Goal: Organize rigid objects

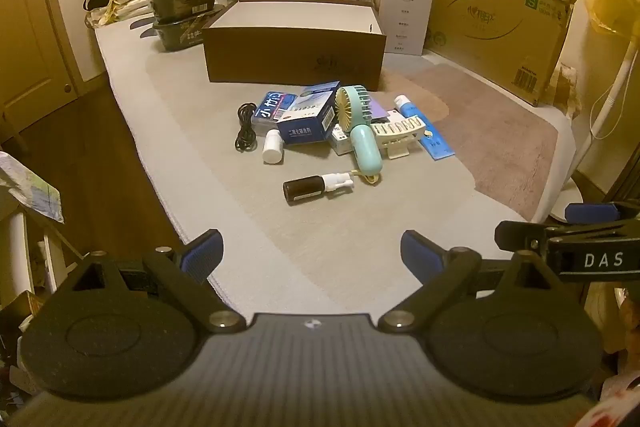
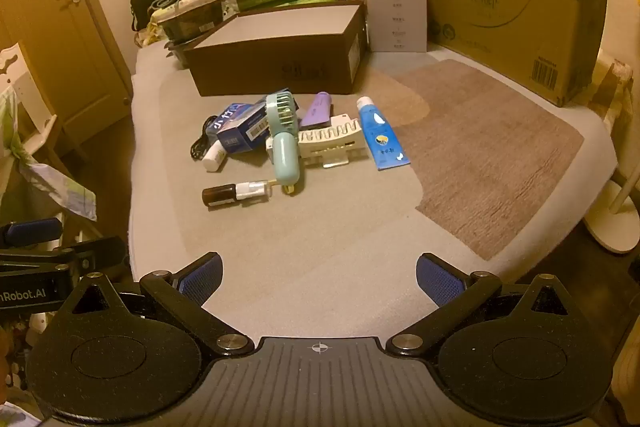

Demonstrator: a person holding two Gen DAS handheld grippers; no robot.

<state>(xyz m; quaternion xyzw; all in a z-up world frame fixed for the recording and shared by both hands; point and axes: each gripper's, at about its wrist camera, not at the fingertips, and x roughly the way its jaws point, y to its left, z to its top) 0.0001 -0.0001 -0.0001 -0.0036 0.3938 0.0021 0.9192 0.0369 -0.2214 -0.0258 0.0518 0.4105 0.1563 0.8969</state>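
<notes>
**Both tongs released, clutter piled in front of the brown box**

The left gripper (image 1: 311,251) hangs at the bottom of its frame, blue pads spread wide with nothing between them. The right gripper (image 2: 319,273) sits likewise released at the bottom of its own view. At the centre of both frames lies the heap: a mint handheld fan (image 1: 358,131) resting across a blue carton (image 1: 310,121), a cream rack (image 1: 396,131) just beside it, a blue tube (image 2: 380,133) to the right, a white bottle (image 1: 273,146) and black cable (image 1: 245,127) to the left. A dark spray bottle (image 1: 316,185) lies apart, lower centre. The open brown box (image 1: 296,43) stands above the heap.
</notes>
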